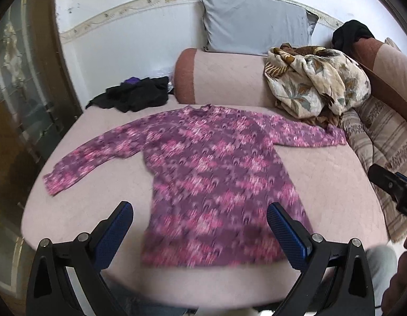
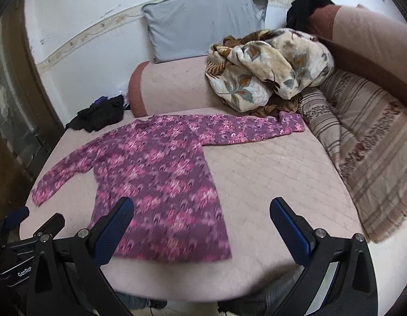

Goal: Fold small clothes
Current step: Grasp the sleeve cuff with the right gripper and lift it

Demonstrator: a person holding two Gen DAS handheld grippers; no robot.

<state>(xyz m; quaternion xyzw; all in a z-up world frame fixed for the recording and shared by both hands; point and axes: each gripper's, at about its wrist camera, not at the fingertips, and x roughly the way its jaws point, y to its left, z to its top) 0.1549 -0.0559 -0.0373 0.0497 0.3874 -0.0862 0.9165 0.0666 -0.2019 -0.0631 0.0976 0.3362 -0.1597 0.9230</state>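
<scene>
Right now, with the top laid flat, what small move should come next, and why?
Probably bring the left gripper toward the left sleeve of the purple-and-pink patterned long-sleeved top. The top lies spread flat, sleeves out, on the pink quilted bed; both grippers are open and empty.

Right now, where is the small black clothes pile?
The crumpled black clothes pile lies at the mattress's far left corner in both views, beside the pink bolster's end, beyond the purple floral shirt's left sleeve.

Each black plastic hand-held gripper (image 1: pixel 199 226) (image 2: pixel 202 222) carries ribbed blue rubber pads (image 1: pixel 286 234), silver screws, and white "GenRo" lettering.
</scene>
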